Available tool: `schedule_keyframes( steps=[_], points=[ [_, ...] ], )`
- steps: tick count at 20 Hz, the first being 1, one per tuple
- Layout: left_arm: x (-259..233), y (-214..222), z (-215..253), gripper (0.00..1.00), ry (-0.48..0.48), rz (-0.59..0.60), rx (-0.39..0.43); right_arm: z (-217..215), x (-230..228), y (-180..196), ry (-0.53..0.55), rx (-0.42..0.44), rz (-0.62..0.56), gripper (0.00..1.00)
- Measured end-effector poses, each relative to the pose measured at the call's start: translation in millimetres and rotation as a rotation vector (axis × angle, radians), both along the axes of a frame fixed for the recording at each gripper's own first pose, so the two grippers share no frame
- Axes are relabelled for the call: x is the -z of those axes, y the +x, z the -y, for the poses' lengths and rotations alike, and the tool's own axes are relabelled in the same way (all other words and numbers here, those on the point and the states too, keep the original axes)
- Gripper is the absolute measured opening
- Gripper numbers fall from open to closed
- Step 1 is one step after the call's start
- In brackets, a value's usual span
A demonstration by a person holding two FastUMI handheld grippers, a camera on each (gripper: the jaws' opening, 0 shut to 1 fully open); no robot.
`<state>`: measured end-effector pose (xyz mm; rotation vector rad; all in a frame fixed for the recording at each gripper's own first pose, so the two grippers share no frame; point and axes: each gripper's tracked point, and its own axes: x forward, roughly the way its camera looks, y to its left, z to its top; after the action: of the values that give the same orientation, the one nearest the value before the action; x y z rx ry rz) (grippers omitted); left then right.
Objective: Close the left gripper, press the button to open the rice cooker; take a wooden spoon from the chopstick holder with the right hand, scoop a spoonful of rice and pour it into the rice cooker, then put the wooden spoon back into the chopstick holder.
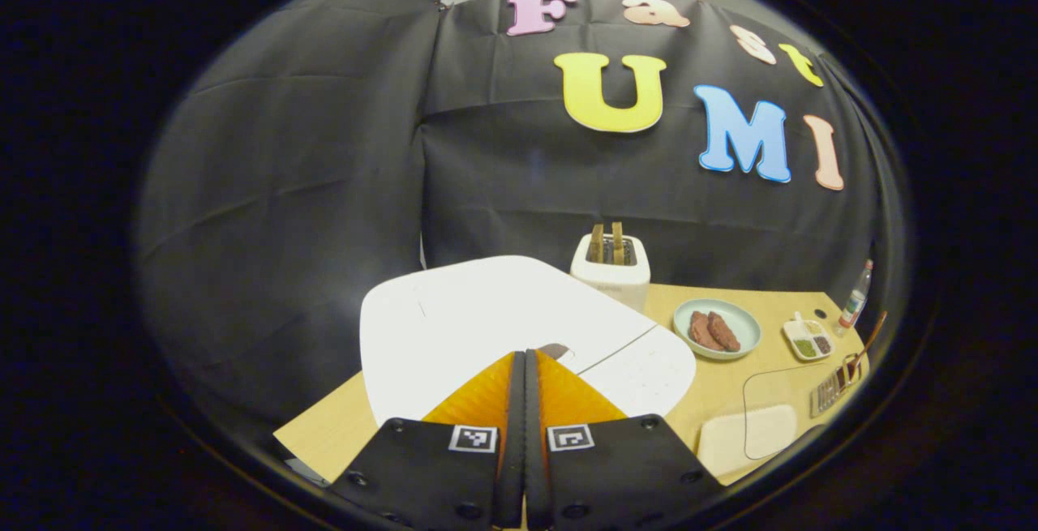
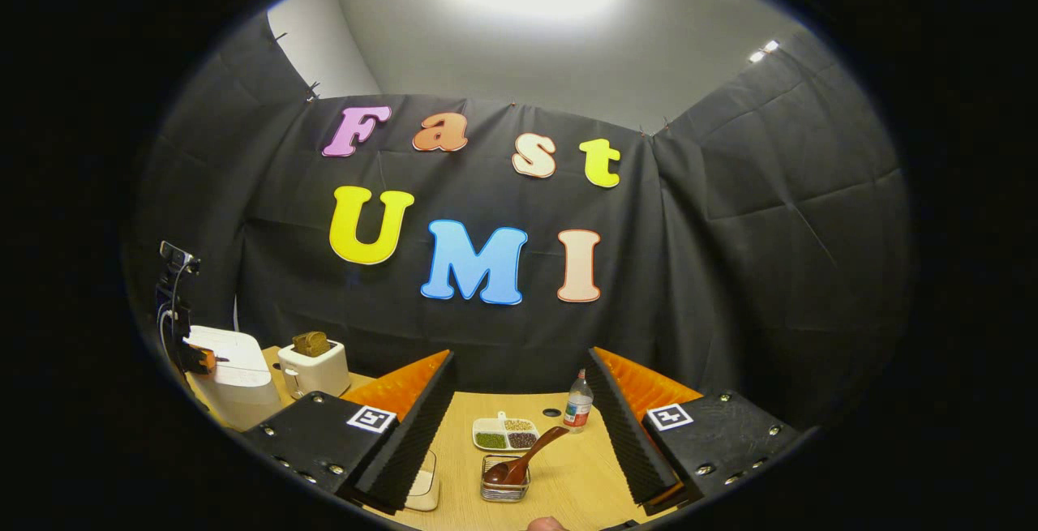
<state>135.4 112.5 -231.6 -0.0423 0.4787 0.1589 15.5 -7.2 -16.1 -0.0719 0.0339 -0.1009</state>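
In the left gripper view my left gripper (image 1: 525, 355) is shut with nothing between its fingers, its tips just above the closed lid of the white rice cooker (image 1: 470, 312), beside a small dark button (image 1: 556, 349). In the right gripper view the rice cooker (image 2: 237, 385) stands at the far left with the left gripper (image 2: 200, 357) over it. My right gripper (image 2: 519, 357) is open and hangs above the table. Below it, apart from the fingers, a wooden spoon (image 2: 525, 460) leans in the wire chopstick holder (image 2: 504, 489). A divided dish of grains (image 2: 504, 434) lies just behind.
A white toaster (image 1: 610, 270) with bread stands behind the cooker. To its right are a plate of brown meat (image 1: 718, 328), the grain dish (image 1: 808, 339), a bottle (image 1: 855, 297) and the chopstick holder (image 1: 835, 387). A white pad (image 1: 746, 434) lies near the wooden table's front edge.
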Motion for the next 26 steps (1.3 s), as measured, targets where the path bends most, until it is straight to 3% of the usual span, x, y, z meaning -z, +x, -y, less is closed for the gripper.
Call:
schedule_keyframes(
  steps=[5,9,13,19,23,26],
  points=[
    [5.1,-2.0,-0.8,0.09,-0.011,-0.004,-0.013,2.7,6.2,-5.2,0.003,-0.003,-0.015,0.97],
    [7.7,6.2,-5.8,0.09,-0.11,-0.064,-0.003,-1.5,8.9,-6.1,0.007,-0.026,-0.017,0.96],
    [2.7,7.1,-8.5,0.09,-0.098,-0.082,-0.017,1.6,8.8,-7.2,0.014,-0.038,-0.007,0.96],
    [-54.2,12.8,-20.2,0.09,-0.014,0.058,-0.037,17.2,8.7,-9.9,0.027,-0.026,0.001,0.97],
    [-112.3,10.8,-36.3,0.09,0.039,0.177,-0.101,24.5,8.3,-5.9,0.033,-0.026,0.004,0.97],
    [-153.4,-0.5,-28.1,0.09,0.021,0.274,-0.104,29.6,9.3,-2.4,0.028,-0.032,0.005,0.97]
  ],
)
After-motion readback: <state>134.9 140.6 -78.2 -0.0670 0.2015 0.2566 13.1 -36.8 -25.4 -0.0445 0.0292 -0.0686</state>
